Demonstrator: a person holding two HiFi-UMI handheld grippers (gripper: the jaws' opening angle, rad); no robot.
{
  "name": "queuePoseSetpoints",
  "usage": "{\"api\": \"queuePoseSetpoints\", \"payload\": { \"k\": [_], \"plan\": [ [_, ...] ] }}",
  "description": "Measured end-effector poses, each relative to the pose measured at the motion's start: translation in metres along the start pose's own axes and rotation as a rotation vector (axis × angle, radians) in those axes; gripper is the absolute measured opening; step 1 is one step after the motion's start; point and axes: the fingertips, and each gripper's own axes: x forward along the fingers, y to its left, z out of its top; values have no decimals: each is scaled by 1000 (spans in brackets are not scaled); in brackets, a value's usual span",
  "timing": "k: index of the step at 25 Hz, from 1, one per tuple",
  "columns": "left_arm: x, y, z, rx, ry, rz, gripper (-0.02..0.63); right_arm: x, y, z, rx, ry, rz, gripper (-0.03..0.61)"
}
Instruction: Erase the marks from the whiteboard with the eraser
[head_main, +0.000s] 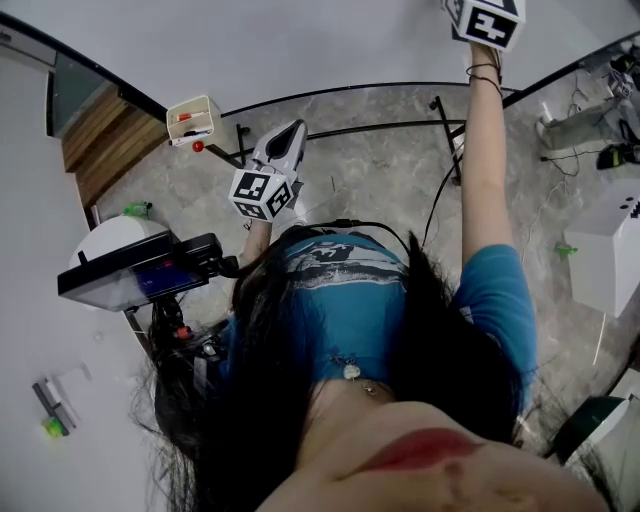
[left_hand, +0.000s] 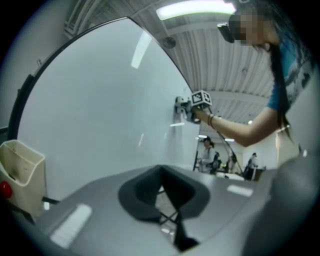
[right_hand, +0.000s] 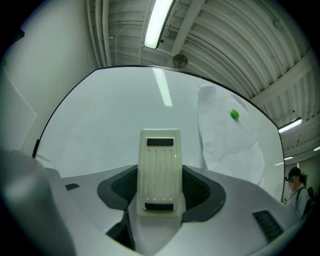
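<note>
The right gripper (right_hand: 160, 192) clamps a cream-white, rectangular plastic eraser (right_hand: 159, 160) with a ribbed back and two black strips. Its dark pads press on the eraser's two long sides. The eraser stands lengthwise between them and points at the large white whiteboard with a thin black frame (right_hand: 110, 110). In the left gripper view this gripper sits high up, right at the board's face. Whether the eraser touches the board cannot be told from any view. In the head view the person's bare right arm (head_main: 485, 170) is stretched upward, and the gripper's cube with square markers is at the top edge. To the eraser's right, a crinkled white sheet of paper (right_hand: 225, 135) lies flat on the board with a small green round magnet (right_hand: 234, 114) on it. The left gripper (left_hand: 162, 172) is held lower, in front of the person's chest and away from the board. Its dark pads meet at the tips and nothing is between them. A cream plastic tray (left_hand: 20, 167) with something red in it hangs at the board's lower left edge.
</note>
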Motion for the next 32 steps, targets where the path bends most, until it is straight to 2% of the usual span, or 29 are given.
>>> {"api": "queuePoseSetpoints", "payload": {
  "k": [6, 11, 14, 27, 29, 32],
  "plan": [
    [0, 4, 2, 3, -3, 17, 3, 8, -28, -15, 107, 14, -18, 258],
    [-3, 7, 0, 5, -1, 27, 3, 13, -13, -21, 97, 31, -15, 258],
    [-5, 9, -1, 3, 1, 39, 3, 7, 8, -29, 133, 32, 12, 258],
    [-17, 15, -6, -23, 1, 79, 3, -65, 172, -90, 286, 162, 302, 258],
    [-20, -5, -15, -38, 6, 101, 3, -95, 186, -102, 320, 183, 362, 258],
    [-16, -62, -26, -41, 0, 131, 3, -155, 174, -119, 356, 196, 437, 258]
  ]
}}
